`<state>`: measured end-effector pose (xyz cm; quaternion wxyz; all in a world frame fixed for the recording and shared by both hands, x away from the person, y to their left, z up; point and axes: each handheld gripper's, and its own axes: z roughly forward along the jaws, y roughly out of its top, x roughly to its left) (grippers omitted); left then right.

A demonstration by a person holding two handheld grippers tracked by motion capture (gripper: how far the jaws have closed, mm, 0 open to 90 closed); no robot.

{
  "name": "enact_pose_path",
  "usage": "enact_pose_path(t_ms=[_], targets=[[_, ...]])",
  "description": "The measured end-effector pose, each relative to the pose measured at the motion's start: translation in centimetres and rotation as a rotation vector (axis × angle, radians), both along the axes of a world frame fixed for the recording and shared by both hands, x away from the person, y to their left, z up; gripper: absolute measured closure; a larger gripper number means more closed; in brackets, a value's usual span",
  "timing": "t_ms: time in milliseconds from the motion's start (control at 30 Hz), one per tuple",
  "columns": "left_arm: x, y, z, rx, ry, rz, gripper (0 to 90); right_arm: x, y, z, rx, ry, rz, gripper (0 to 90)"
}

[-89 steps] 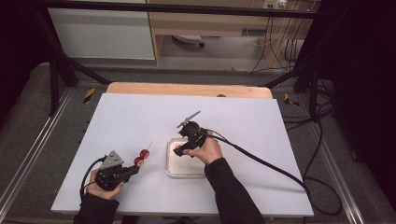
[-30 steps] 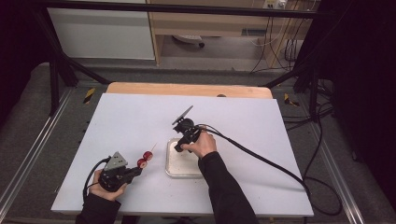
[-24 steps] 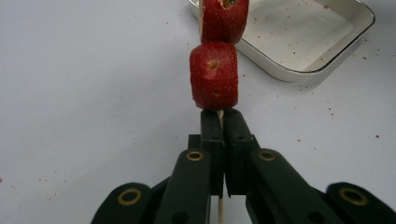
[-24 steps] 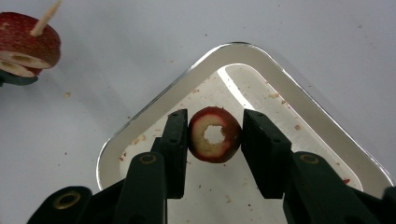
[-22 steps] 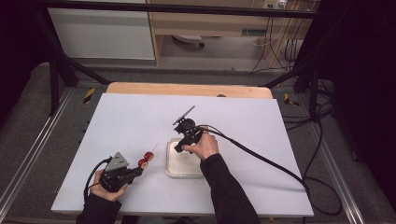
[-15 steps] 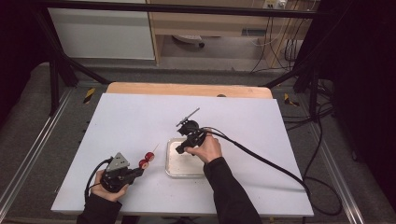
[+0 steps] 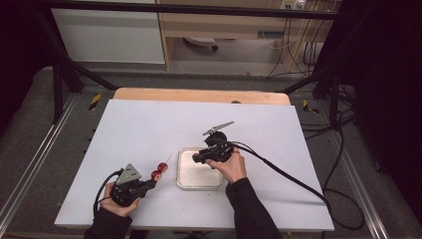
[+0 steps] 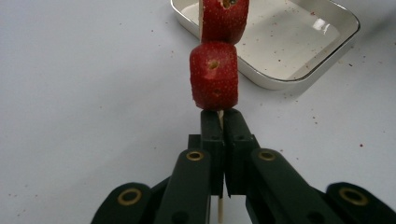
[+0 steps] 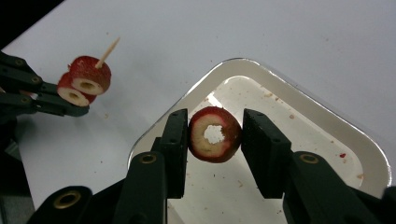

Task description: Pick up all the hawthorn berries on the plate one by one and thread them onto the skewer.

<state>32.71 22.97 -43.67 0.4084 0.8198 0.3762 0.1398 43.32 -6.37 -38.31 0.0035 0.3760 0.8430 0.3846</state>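
Observation:
My left gripper sits near the table's front left, shut on a thin wooden skewer. Two red strawberry pieces are threaded on the skewer just beyond the jaws, and its pointed tip sticks out past them. The nearer piece rests against the jaw tips. My right gripper hovers over the white tray and is shut on a strawberry slice with a hollow white core. In the right gripper view the skewered pieces lie to the upper left, apart from the slice.
The tray's floor shows only red specks and juice stains. White tabletop extends around it, with a wooden strip along the far edge. The right gripper's cable trails off to the right.
My right gripper has shifted a little to the right over the tray, still with the slice in it. The left gripper and its skewer have stayed put.

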Motion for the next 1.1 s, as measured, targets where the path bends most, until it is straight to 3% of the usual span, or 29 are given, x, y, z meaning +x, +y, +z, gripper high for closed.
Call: enact_pose_path(t_ms=[233,467,833,1100], targets=[[-0.4,-1.0,0.1,-0.014,-0.014,-0.001,88.0,-1.1,-1.3,0.0,0.128,-0.028,-0.042,62.4],[-1.0,-2.3,0.2,-0.043,-0.024,0.011,88.0,-2.0,-2.2,-0.1,0.224,-0.061,-0.078,62.4],[-1.2,-4.0,0.4,-0.085,-0.010,0.060,88.0,-2.5,-3.5,-0.3,0.401,-0.094,-0.160,62.5],[-1.3,-4.9,0.9,-0.121,-0.009,0.066,88.0,-2.7,-3.9,-0.1,0.529,-0.149,-0.211,62.4]])
